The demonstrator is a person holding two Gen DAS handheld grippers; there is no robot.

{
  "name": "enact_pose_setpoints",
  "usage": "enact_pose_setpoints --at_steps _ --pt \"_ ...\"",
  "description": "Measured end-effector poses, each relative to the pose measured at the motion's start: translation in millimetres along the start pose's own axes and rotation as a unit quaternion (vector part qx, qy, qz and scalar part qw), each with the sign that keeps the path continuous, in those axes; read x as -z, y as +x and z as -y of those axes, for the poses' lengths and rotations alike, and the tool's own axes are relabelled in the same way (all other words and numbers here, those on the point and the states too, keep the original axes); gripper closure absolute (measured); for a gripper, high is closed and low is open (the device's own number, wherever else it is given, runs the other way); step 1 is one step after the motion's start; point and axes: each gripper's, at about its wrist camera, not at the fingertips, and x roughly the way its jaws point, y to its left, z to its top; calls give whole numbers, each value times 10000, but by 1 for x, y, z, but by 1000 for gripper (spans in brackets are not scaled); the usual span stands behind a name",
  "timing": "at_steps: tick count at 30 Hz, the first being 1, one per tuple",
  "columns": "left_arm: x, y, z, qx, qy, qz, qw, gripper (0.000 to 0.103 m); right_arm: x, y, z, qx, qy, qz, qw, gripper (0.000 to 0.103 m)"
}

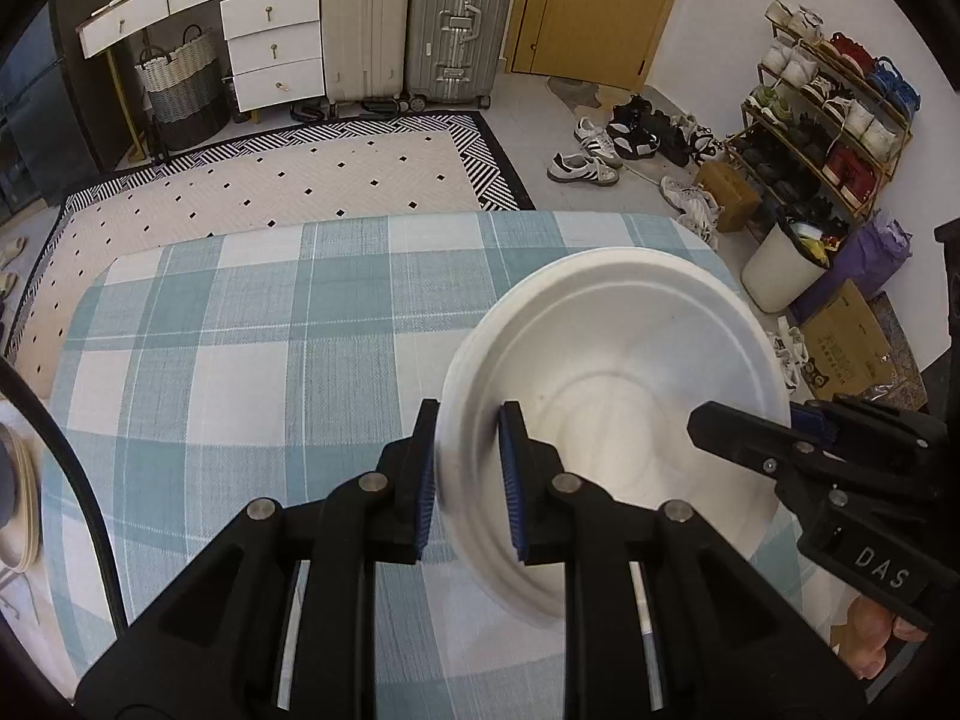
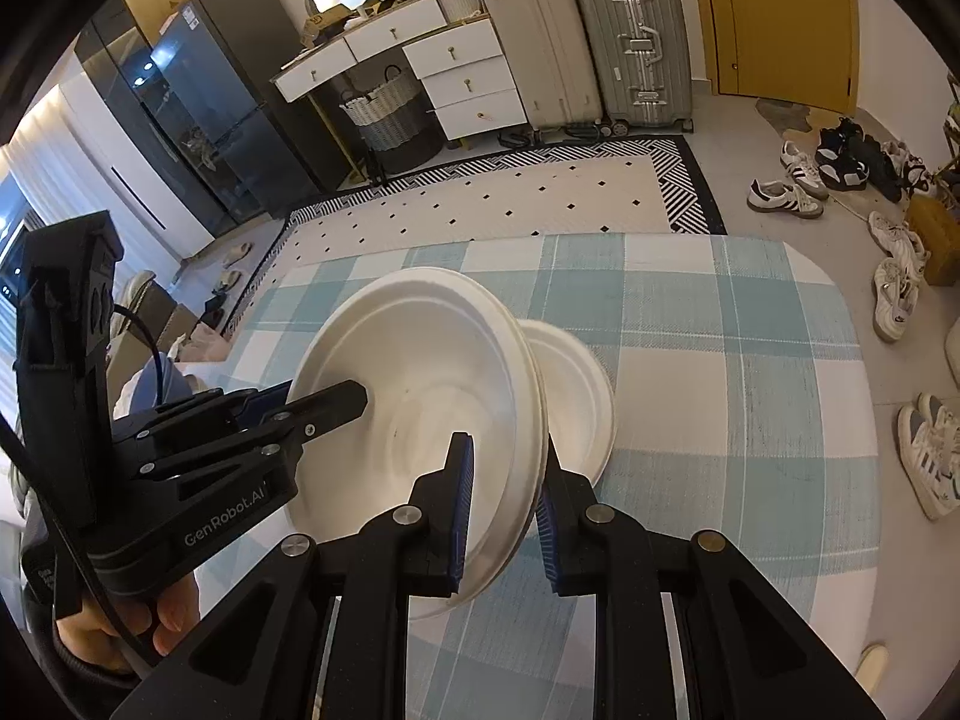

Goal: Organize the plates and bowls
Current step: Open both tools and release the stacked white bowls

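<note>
Two hand-held grippers share one white plate (image 1: 618, 396) above the bench (image 1: 252, 360).
Tilted, the plate hangs over the bench's near right part, the left hand-held gripper (image 1: 468, 480) clamped on its left rim, the right hand-held gripper (image 2: 501, 510) clamped on the opposite rim; a second white dish (image 2: 576, 396) seems nested behind it. Neither hand is nearer.

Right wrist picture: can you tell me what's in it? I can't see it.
Two black tools, the right tool and the left tool, clamp opposite edges of a white plate lifted and tilted over a table with a blue checked tablecloth. Another white dish shows just behind the plate. Farther back are a patterned rug, two suitcases and scattered shoes.
</note>
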Motion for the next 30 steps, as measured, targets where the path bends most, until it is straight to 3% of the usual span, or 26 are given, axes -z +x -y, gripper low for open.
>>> enact_pose_setpoints --at_steps 26,30 --pt "-13 91 -18 88 -199 -510 9985 86 -17 62 22 424 -88 -439 9981 82" --pt "-13 94 -19 84 -223 -529 9983 80 -16 61 22 482 -86 -492 9976 82"
